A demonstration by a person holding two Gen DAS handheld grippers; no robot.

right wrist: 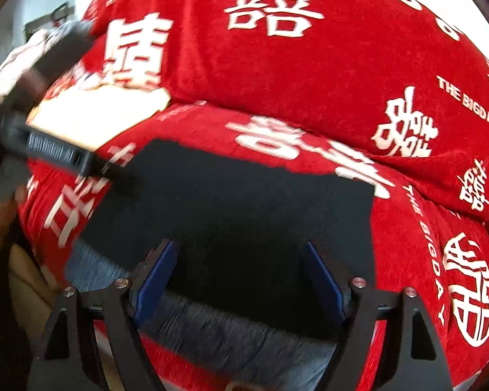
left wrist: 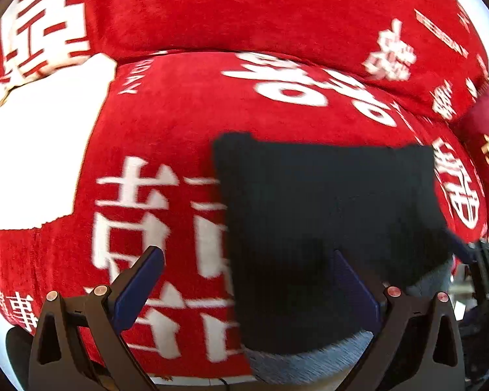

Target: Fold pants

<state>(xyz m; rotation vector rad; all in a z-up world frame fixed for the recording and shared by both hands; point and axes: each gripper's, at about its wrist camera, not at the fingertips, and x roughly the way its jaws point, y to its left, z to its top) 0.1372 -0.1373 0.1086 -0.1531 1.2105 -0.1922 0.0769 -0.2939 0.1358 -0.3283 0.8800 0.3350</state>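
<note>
The dark pants (right wrist: 231, 215) lay as a compact, squared-off rectangle on the red cover (right wrist: 309, 75), a grey band showing at the near edge. By the look of it the folding was done or nearly so. The left tongs (left wrist: 244, 280) and right tongs (right wrist: 241, 270) both stood wide apart above the cloth, gripping nothing. A further move would call for pinching an edge or simply backing off. White lettering on the cover read "THE BIGDAY" among large double-happiness characters.
</note>
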